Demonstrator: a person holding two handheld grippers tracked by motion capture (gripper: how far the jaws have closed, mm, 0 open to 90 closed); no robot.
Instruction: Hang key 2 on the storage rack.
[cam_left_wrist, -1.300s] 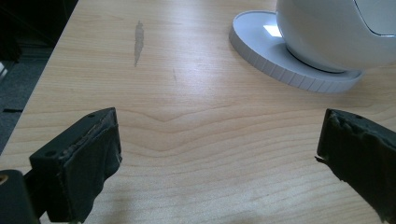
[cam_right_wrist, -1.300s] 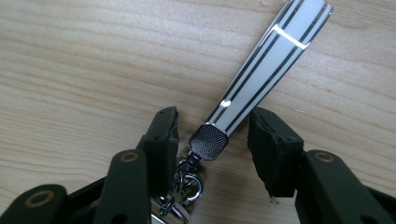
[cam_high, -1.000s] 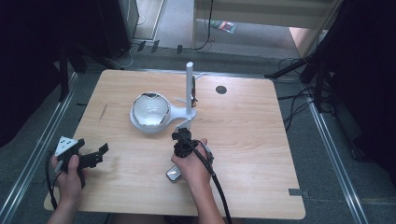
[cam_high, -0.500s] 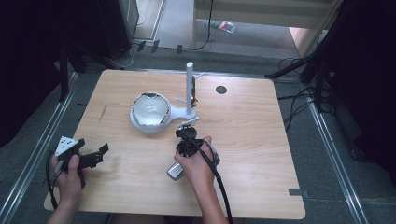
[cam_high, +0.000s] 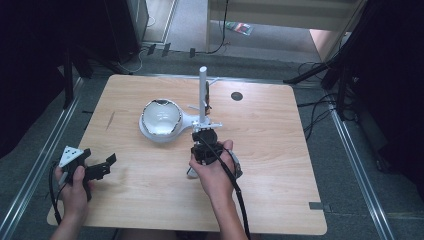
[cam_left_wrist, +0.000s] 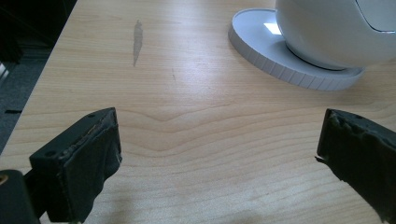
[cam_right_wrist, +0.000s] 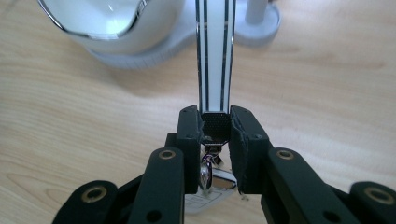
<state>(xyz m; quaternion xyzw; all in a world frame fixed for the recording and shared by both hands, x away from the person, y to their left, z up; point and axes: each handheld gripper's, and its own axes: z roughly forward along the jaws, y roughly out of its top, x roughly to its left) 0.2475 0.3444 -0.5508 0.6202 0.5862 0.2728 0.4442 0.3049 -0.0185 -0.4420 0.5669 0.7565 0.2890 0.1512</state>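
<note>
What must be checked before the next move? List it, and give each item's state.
1. Right gripper has its jaws shut on the end of the striped strap: ok.
2. Strap sits centred between the jaws, not at one edge: ok.
3. Metal piece under the jaws hangs free of the table: cannot tell.
4. Left gripper is open and holds nothing: ok.
5. Left gripper is apart from the base of the white stand: ok.
6. A hook on the stand's post is free: cannot tell, too small.
</note>
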